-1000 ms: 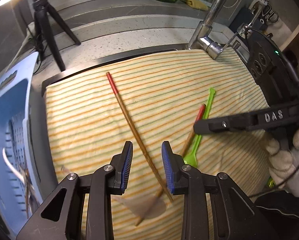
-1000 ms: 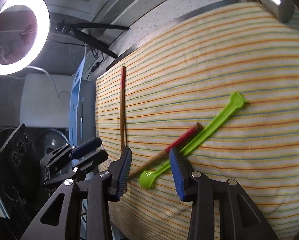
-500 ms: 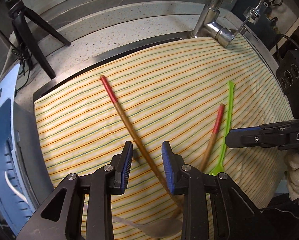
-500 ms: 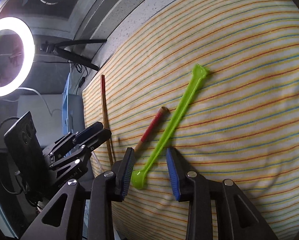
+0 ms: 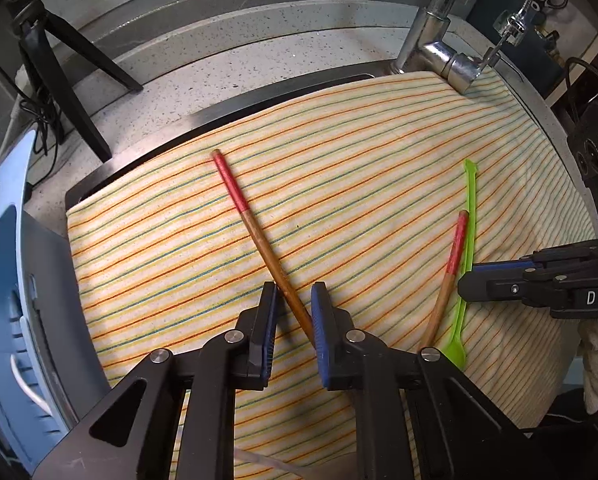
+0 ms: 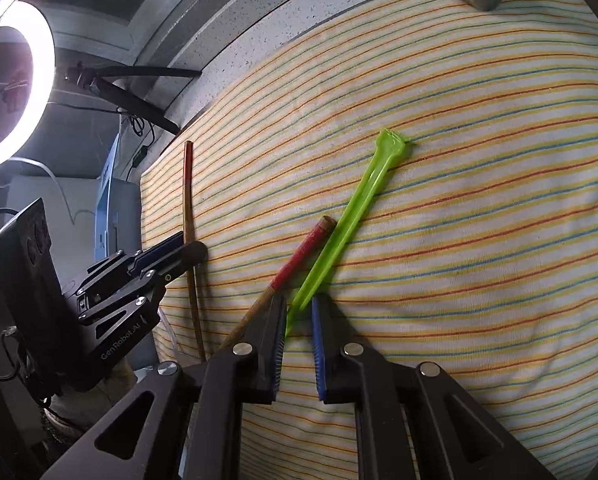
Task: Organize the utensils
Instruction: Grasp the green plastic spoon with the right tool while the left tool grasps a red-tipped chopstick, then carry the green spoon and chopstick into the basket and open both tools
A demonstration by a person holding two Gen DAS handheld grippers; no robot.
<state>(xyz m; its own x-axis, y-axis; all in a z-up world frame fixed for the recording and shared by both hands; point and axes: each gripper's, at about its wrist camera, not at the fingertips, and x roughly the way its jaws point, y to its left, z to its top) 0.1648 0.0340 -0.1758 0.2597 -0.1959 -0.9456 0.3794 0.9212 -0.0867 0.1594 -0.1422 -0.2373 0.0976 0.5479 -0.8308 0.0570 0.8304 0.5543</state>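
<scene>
We see a striped cloth (image 5: 359, 168) spread over the sink, covering most of the scene, with the speckled surface (image 5: 227, 52) running along its far edge and a chrome faucet (image 5: 439, 40) rising at the far right. A blue plastic basket (image 5: 7, 280) stands off the cloth's left edge, and a black tripod (image 5: 59, 76) sits on the surface at the far left. On the cloth lie three utensils: a long chopstick (image 5: 259, 236) with a red end slants from the far left toward the near middle, a second chopstick (image 5: 451, 272) with a red end lies to the right, and a green plastic spoon (image 5: 467, 256) lies just beside that one, its bowl at the near end. Our left tool (image 5: 293, 300) points steeply down with the long chopstick's shaft running between its blue pads; the jaws are closing, and the shaft meets the right pad while a gap shows at the left. Our right tool (image 6: 299, 312) is closing too, with the green spoon's handle between its pads and pressed against the left one, the second chopstick passing just outside its left finger.
</scene>
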